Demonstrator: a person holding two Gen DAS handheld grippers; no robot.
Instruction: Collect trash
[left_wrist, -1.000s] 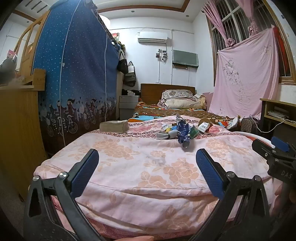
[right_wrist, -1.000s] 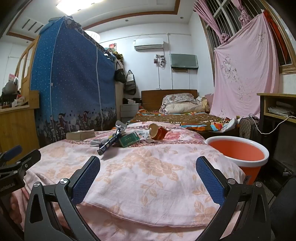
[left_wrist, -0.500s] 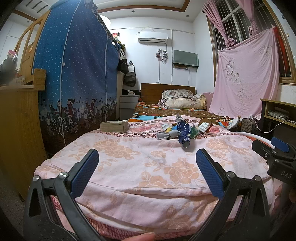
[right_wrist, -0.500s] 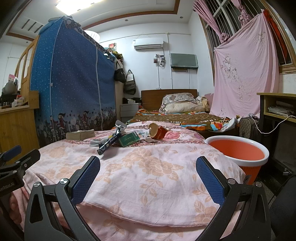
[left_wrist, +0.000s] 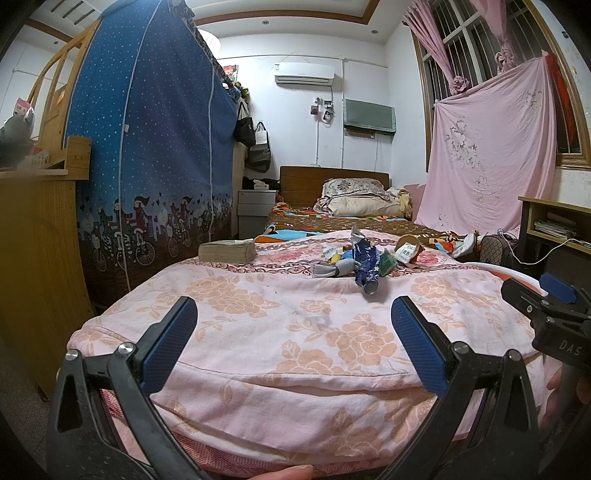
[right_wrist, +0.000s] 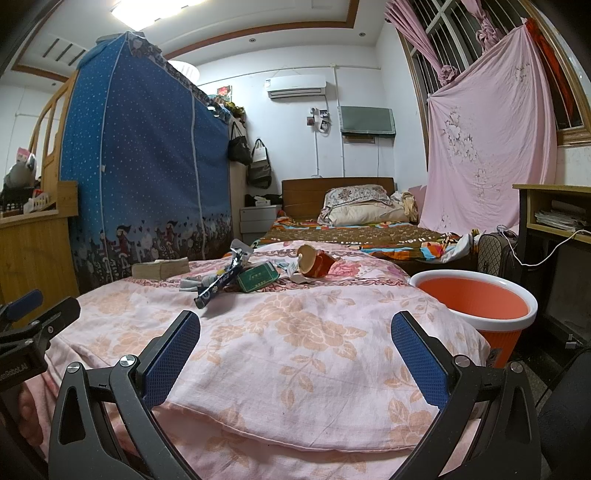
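Observation:
A pile of trash lies on the pink floral quilt (left_wrist: 295, 321): a dark blue wrapper (left_wrist: 366, 266) (right_wrist: 218, 284), a green box (right_wrist: 257, 277) (left_wrist: 388, 263), a red paper cup (right_wrist: 316, 261) on its side (left_wrist: 406, 253), and grey scraps (left_wrist: 328, 268). An orange bin with a white rim (right_wrist: 476, 306) stands on the floor right of the bed. My left gripper (left_wrist: 294, 343) is open and empty, near the bed's front edge, well short of the trash. My right gripper (right_wrist: 295, 354) is open and empty, likewise low over the quilt.
A tan book-like block (left_wrist: 227, 252) lies left of the trash. A blue fabric wardrobe (left_wrist: 147, 155) and a wooden cabinet (left_wrist: 33, 266) stand at the left. A second bed (right_wrist: 351, 229), a desk (right_wrist: 554, 214) and a bag (right_wrist: 496, 254) are at the right.

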